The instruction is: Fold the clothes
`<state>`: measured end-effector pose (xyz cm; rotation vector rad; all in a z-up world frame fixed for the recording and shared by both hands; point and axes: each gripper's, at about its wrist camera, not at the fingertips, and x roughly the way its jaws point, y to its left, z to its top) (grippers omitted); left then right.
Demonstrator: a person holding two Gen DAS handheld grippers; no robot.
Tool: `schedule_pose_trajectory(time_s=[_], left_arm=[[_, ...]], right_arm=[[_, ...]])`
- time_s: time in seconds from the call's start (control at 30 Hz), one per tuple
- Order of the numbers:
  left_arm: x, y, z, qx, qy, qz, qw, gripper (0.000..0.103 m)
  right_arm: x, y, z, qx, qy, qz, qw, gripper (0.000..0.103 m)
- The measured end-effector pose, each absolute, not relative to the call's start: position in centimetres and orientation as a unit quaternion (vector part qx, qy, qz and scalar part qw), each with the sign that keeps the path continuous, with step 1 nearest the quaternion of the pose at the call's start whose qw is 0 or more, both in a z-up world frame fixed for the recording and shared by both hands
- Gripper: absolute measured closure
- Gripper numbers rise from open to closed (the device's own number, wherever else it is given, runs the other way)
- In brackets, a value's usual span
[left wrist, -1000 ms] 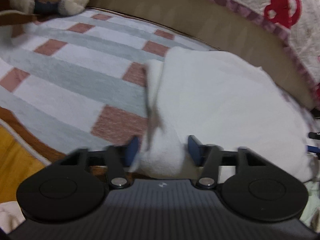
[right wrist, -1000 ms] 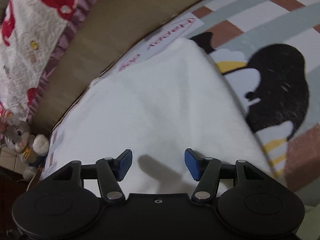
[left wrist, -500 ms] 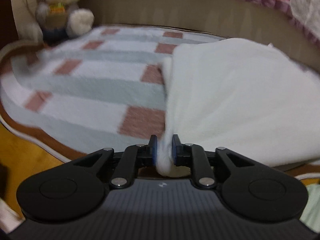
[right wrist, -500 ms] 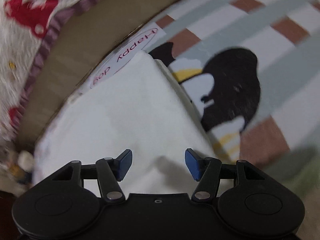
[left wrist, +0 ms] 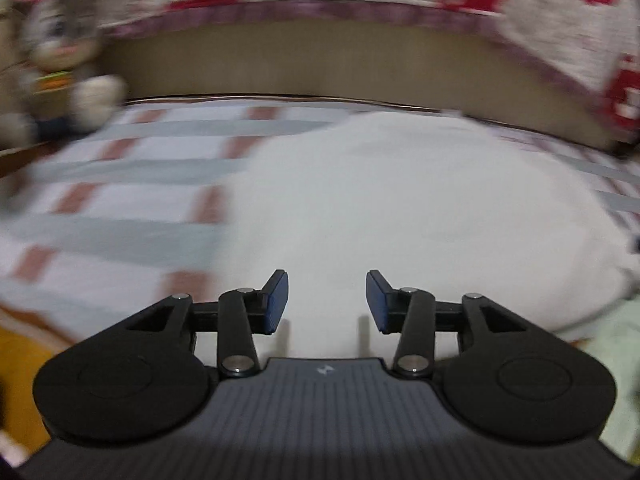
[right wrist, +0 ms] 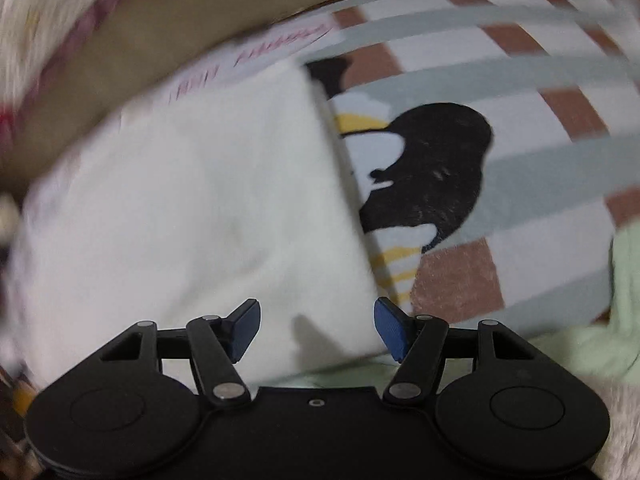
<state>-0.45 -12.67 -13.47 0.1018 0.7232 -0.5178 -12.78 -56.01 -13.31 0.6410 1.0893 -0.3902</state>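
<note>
On a checked rug [left wrist: 120, 200] against a bed's tan side [left wrist: 320, 64], a white garment [left wrist: 400, 208] lies folded flat. Above its near edge the left gripper [left wrist: 327, 300] is opening, nothing between its jaws; the right gripper [right wrist: 316, 330] widens, empty too. One fold looks complete; next needs a fresh edge grasp. A plush toy [left wrist: 60, 64] sits beyond the garment.

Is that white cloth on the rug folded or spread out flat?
Folded: the white cloth lies as a thick pad with a straight doubled edge beside the rug's black dog picture.

White garment [left wrist: 400, 216] on checked rug [left wrist: 120, 200]
</note>
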Motion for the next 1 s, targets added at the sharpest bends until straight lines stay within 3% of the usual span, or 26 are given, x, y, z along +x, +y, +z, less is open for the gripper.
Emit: schedule_pose_trajectory(time_s=[0.23, 0.4, 0.57, 0.67, 0.9, 1.0], left_arm=[[-2.1, -20.5, -13.9, 0.072, 0.349, -0.362, 0.861, 0.058], [-2.6, -25.0, -14.9, 0.094, 0.397, -0.370, 0.835, 0.057], [-1.7, -25.9, -16.6, 0.075, 0.442, -0.343, 0.825, 0.057], [-1.4, -25.4, -17.2, 0.059, 0.453, -0.336, 0.824, 0.057], [-0.5, -23.2, -18.3, -0.014, 0.467, -0.332, 0.819, 0.057], [0.1, -22.7, -18.8, -0.044, 0.474, -0.330, 0.815, 0.057]], right_arm=[[-14.5, -56.7, -14.4, 0.394, 0.493, -0.192, 0.751, 0.035], [-15.0, -55.8, -15.0, 0.425, 0.490, -0.167, 0.743, 0.034], [-14.8, -55.8, -17.0, 0.501, 0.469, -0.176, 0.705, 0.033], [-13.5, -54.2, -17.9, 0.481, 0.490, -0.174, 0.706, 0.033], [-16.1, -51.0, -19.2, 0.573, 0.307, -0.242, 0.721, 0.031], [-16.0, -50.0, -19.1, 0.570, 0.268, -0.236, 0.740, 0.031]])
